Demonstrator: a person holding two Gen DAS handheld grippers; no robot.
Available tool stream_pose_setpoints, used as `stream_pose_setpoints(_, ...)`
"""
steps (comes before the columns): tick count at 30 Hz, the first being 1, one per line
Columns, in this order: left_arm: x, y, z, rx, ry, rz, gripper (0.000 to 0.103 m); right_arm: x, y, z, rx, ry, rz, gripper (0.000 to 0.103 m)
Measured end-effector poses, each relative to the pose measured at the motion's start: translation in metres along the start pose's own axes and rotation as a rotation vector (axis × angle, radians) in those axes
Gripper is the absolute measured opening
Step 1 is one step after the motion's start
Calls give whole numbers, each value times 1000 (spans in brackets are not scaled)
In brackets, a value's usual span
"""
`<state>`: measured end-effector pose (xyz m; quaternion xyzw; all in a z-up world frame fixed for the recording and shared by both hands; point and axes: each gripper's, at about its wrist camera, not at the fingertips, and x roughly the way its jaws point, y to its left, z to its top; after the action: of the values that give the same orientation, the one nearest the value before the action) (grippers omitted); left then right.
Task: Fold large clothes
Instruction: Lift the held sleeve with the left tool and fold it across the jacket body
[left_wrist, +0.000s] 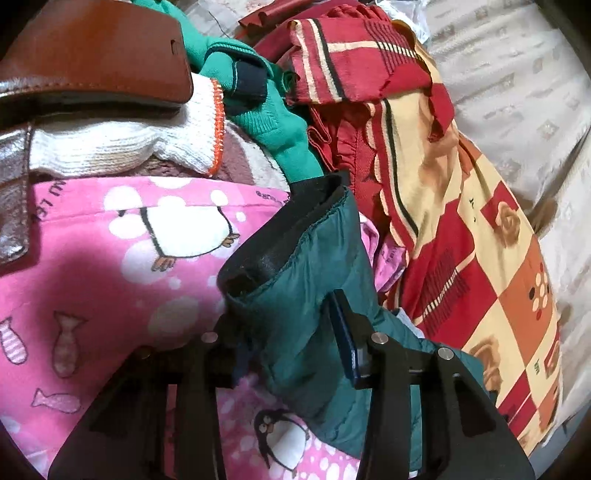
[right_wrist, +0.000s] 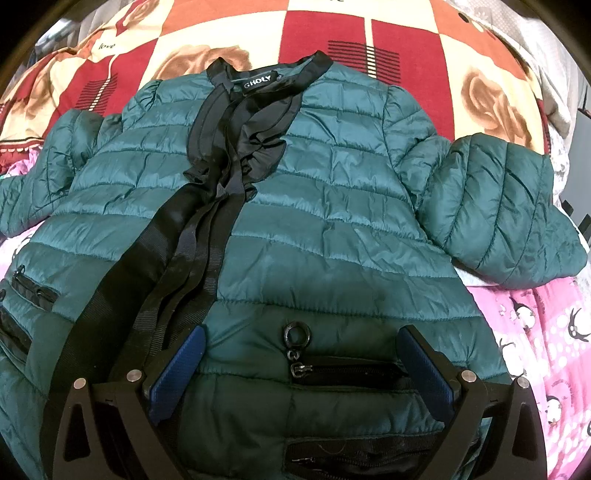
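Note:
A teal quilted jacket (right_wrist: 314, 206) lies face up and spread flat in the right wrist view, collar at the far side, with black ribbon ties (right_wrist: 207, 206) trailing down its front. Its right sleeve (right_wrist: 498, 206) is bent beside the body. My right gripper (right_wrist: 301, 334) stands open over the lower front, its blue pads (right_wrist: 181, 365) on either side of a pocket zip (right_wrist: 332, 371). In the left wrist view my left gripper (left_wrist: 284, 310) is shut on the other sleeve's cuff (left_wrist: 295, 240), which stands up between the fingers with its black lining showing.
A pink penguin-print blanket (left_wrist: 110, 258) lies under the jacket, and a red and cream patchwork quilt (left_wrist: 480, 258) lies beyond it. A brown leather bag (left_wrist: 92, 55), white knitwear (left_wrist: 129, 147) and a green sweater (left_wrist: 266, 103) are piled at the far left. A pale bedsheet (left_wrist: 517, 110) is at the right.

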<state>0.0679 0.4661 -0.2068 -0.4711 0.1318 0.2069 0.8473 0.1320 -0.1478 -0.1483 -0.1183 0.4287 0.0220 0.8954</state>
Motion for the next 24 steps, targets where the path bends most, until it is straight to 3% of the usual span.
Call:
stream_pose_setpoints(2, -1, -2, 1, -17, 5, -21, 39, 1, 0, -1, 4, 6, 6, 102)
stream_pose_setpoints(3, -2, -4, 1, -25, 3, -26, 33, 2, 0, -1, 5, 8, 8, 102)
stream_pose_setpoints(4, -4, -7, 2, -28, 1, -32, 20, 3, -1, -1, 8, 10, 10, 102)
stream_pose_setpoints(7, -14, -25, 2, -21, -18, -66, 15, 5, -1, -2, 13, 21, 16, 102)
stream_pose_setpoints(12, -21, -96, -22, 168, -6, -136, 15, 7, -2, -3, 20, 32, 17, 102)
stream_pose_setpoints(17, -20, -160, -62, 364, -7, -120, 15, 9, -7, -4, 48, 54, 54, 103)
stream_pose_setpoints(21, -24, -198, -91, 433, 8, -134, 15, 4, -7, -2, 55, 51, 55, 102)
stream_pose_setpoints(24, -29, -222, -108, 429, 26, -180, 15, -9, -11, 1, 70, 18, 61, 102)
